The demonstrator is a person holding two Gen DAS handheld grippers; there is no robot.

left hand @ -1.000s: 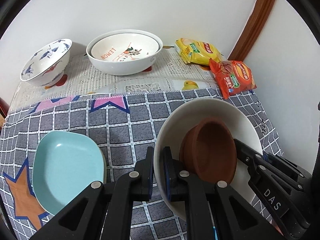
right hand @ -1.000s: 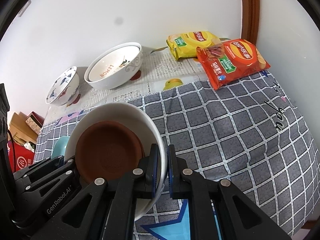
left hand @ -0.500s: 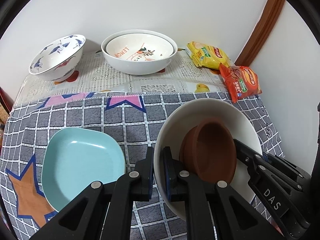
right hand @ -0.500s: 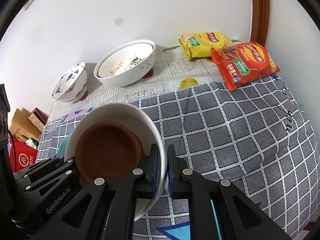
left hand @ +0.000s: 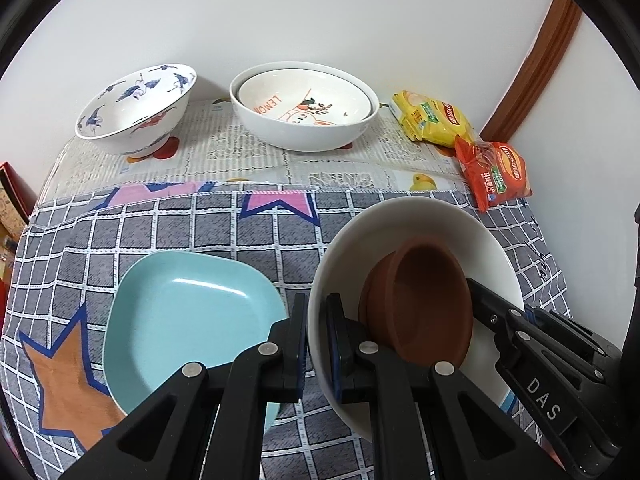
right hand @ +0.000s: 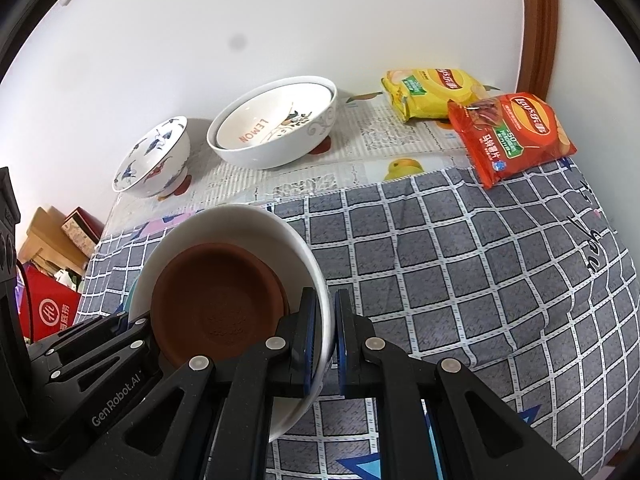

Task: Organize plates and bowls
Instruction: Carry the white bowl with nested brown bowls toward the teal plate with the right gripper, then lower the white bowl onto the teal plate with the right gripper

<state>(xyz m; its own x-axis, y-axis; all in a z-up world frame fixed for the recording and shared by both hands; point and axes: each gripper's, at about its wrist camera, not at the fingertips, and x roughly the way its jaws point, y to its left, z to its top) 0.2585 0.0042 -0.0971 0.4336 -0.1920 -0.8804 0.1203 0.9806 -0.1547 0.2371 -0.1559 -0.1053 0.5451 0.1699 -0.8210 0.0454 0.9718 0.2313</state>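
Both grippers were locked on the same white bowl (left hand: 404,240): the left gripper (left hand: 318,344) pinched its left rim, the right gripper (right hand: 325,336) pinched the right rim, each clamped with the wall between its fingers. Inside sat a brown clay saucer (left hand: 420,300), tipped toward the left gripper's side. The bowl hung just above the checked cloth near the counter's front edge, and here was the relation that mattered: the light blue square plate (left hand: 184,320) lay immediately to the bowl's left, closest to the left gripper, while the stacked white "LEMON" bowls (left hand: 304,108) and the blue-crane bowl (left hand: 136,108) waited at the back edge against the wall, straight ahead. The yellow chip bag (right hand: 432,92) and red chip bag (right hand: 512,136) sat at the back right corner. Compared with a second earlier, the back bowls had slid rightward and lower in the left view and more of the blue plate showed, so the carried bowl seemed to have been lifted slightly.
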